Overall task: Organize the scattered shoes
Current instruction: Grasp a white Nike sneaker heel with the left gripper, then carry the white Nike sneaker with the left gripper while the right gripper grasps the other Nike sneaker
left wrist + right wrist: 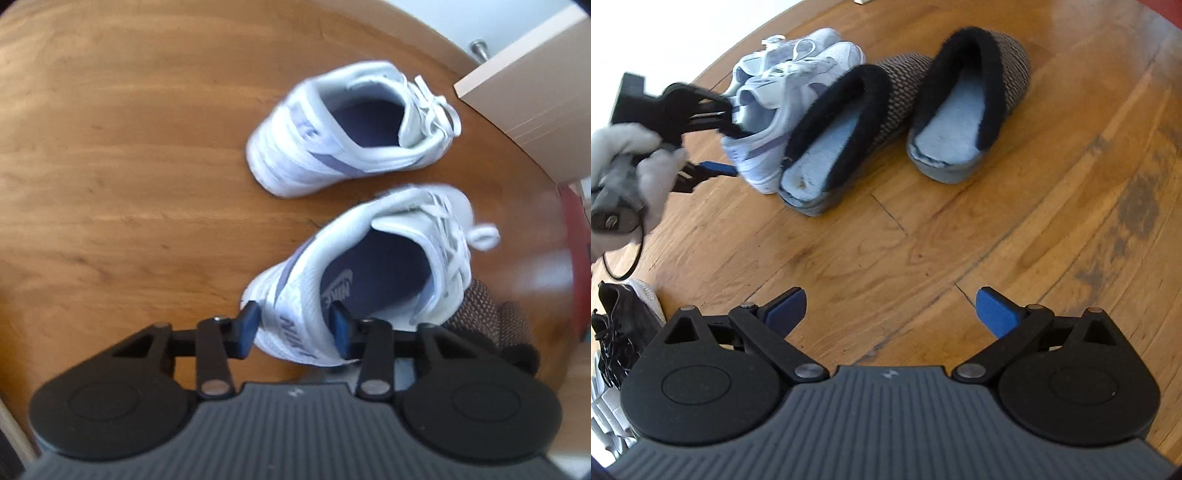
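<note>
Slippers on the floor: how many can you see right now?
2. One slipper lies beside the white sneaker that the left claw grips; the other slipper sits to its right. More may lie outside view.

Bright daylight washes out the corner at ten o'clock of the right wrist view; the wooden floor (110,166) bows at the fisheye edges, both pictures slightly motion-blurred.

floor: warm brown wood planks (960,229), grain and seams visible, darker worn blotches (1137,210) toward the right in the right wrist view | furniture: pale cabinet panel (528,85) standing on the floor, 1 metal knob (479,48) beside it | light: bright daylight, soft glare patch on the boards (546,277)
</note>
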### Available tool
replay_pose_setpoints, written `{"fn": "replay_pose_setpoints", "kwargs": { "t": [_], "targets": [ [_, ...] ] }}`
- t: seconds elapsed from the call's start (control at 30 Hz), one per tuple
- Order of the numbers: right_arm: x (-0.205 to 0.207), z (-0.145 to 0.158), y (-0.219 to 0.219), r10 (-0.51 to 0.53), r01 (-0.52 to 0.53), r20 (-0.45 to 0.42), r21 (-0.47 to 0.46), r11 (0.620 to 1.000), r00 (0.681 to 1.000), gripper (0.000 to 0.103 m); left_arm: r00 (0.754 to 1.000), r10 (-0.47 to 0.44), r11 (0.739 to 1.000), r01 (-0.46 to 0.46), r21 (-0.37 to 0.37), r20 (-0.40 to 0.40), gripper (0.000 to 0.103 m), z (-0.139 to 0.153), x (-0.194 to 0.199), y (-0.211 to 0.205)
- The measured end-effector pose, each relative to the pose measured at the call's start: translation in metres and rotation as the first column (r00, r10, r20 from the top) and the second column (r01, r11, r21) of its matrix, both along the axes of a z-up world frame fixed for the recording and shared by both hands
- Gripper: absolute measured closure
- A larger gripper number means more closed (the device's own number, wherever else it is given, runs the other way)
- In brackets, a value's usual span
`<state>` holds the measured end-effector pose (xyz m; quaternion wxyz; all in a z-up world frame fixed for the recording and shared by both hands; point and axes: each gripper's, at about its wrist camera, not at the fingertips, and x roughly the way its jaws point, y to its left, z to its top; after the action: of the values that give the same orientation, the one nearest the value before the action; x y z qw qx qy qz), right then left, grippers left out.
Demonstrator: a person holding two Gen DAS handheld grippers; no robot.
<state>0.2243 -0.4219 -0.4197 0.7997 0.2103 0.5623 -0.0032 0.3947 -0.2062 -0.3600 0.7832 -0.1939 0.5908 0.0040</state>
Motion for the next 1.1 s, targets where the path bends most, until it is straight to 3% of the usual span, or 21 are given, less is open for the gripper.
{"fn": "replay_pose_setpoints", "kwargs": {
  "t": [0.13, 0.2, 0.23, 0.3, 0.33, 0.47, 0.53, 0.6, 0.67, 0.73, 0.83, 0.9, 0.93, 1.0, 1.07, 1.1],
  "targets": [
    [-0.004, -0.003, 0.003, 0.015, -0.015, -0.008, 0.015, 1.0, 1.0, 0.003, 0.998, -0.041, 0.999, 0.04, 0.027, 0.039, 0.068, 0.006, -0.021, 0.064],
    [-0.006, -0.002, 0.007, 0.034, -0.034, -0.006, 0.014, 0.999, 0.999, 0.003, 0.998, 0.028, 0.999, -0.029, 0.026, 0.049, 0.071, 0.012, -0.027, 0.103],
    [-0.007, 0.0, 0.01, 0.049, -0.049, -0.003, 0.013, 0.999, 0.999, 0.003, 0.996, 0.066, 0.997, -0.067, 0.024, 0.053, 0.068, 0.015, -0.03, 0.122],
    [-0.009, 0.002, 0.014, 0.077, -0.077, 0.001, 0.005, 0.997, 0.997, 0.003, 0.986, 0.16, 0.987, -0.16, 0.0, 0.037, 0.043, 0.026, -0.038, 0.152],
    [-0.01, 0.003, 0.016, 0.089, -0.089, 0.001, -0.005, 0.996, 0.996, 0.003, 0.982, 0.18, 0.984, -0.18, -0.006, 0.049, 0.038, 0.037, -0.045, 0.159],
    [-0.009, 0.005, 0.02, 0.097, -0.097, -0.006, -0.009, 0.995, 0.995, 0.003, 0.977, 0.016, 1.0, -0.012, -0.021, 0.211, 0.02, 0.084, -0.064, 0.129],
    [-0.008, 0.006, 0.023, 0.102, -0.102, -0.007, -0.013, 0.995, 0.995, 0.003, 0.949, -0.121, 0.99, 0.136, -0.031, 0.29, 0.014, 0.096, -0.07, 0.096],
    [-0.005, 0.006, 0.027, 0.108, -0.108, -0.007, -0.013, 0.994, 0.994, 0.003, 0.93, -0.197, 0.977, 0.214, -0.023, 0.312, 0.013, 0.092, -0.069, 0.071],
    [-0.003, 0.007, 0.032, 0.113, -0.113, -0.004, -0.006, 0.994, 0.994, 0.003, 0.938, -0.227, 0.973, 0.228, 0.025, 0.263, 0.013, 0.082, -0.061, 0.056],
    [-0.001, 0.008, 0.038, 0.122, -0.122, 0.0, 0.001, 0.993, 0.993, 0.003, 0.959, -0.252, 0.963, 0.235, 0.131, 0.133, 0.013, 0.053, -0.049, 0.04],
    [0.001, 0.009, 0.048, 0.15, -0.15, 0.003, 0.004, 0.989, 0.989, 0.003, 0.959, -0.256, 0.959, 0.237, 0.156, 0.12, 0.029, 0.037, -0.052, 0.04],
    [0.003, 0.008, 0.051, 0.163, -0.163, 0.003, -0.006, 0.987, 0.987, 0.003, 0.947, -0.284, 0.95, 0.256, 0.178, 0.153, 0.054, 0.039, -0.057, 0.045],
    [0.003, 0.008, 0.052, 0.169, -0.169, 0.002, -0.013, 0.986, 0.986, 0.003, 0.938, -0.304, 0.948, 0.281, 0.151, 0.167, 0.062, 0.044, -0.06, 0.054],
    [0.004, 0.006, 0.052, 0.168, -0.168, -0.002, -0.02, 0.986, 0.986, 0.003, 0.932, -0.321, 0.947, 0.311, 0.085, 0.168, 0.09, 0.058, -0.063, 0.07],
    [0.006, 0.005, 0.05, 0.156, -0.156, -0.007, -0.026, 0.987, 0.988, 0.003, 0.923, -0.342, 0.939, 0.343, 0.025, 0.178, 0.097, 0.066, -0.067, 0.088],
    [0.007, 0.004, 0.049, 0.148, -0.148, -0.008, -0.026, 0.989, 0.989, 0.003, 0.915, -0.361, 0.932, 0.362, 0.03, 0.182, 0.103, 0.068, -0.069, 0.094]
  ]
}}
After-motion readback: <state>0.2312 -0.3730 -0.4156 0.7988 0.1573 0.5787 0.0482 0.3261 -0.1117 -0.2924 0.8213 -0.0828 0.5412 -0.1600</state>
